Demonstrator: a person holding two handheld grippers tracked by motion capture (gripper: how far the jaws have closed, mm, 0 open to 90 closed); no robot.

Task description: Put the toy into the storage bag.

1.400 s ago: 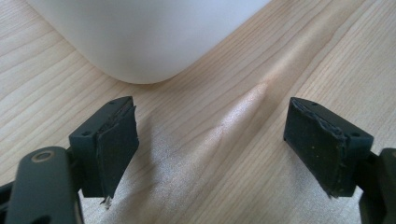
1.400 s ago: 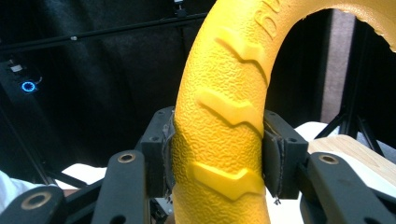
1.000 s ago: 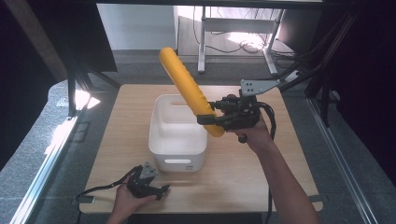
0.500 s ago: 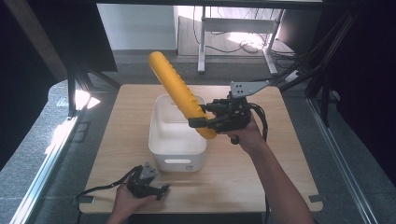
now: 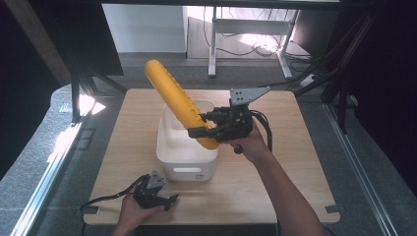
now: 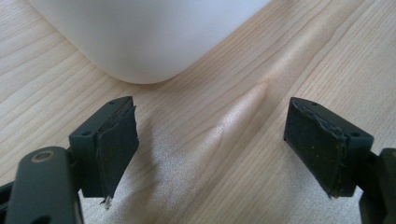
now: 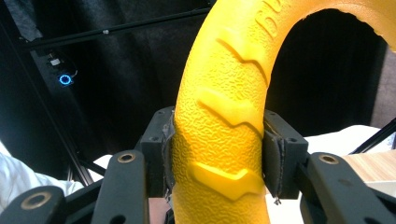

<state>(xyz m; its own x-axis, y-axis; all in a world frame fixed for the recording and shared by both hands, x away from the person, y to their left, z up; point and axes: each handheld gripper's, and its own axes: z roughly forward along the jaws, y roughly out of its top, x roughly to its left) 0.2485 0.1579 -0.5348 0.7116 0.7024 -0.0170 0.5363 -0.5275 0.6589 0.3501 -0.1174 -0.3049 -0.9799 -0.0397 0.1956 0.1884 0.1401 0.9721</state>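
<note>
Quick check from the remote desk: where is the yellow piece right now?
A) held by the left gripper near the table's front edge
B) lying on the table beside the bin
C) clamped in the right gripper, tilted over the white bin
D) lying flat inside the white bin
C: the right gripper pinches the yellow piece near its lower end, slanting up above the white bin.

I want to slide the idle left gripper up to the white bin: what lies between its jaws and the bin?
Nothing: in the left gripper view, bare wooden table runs from the open left gripper to the white bin.
</note>
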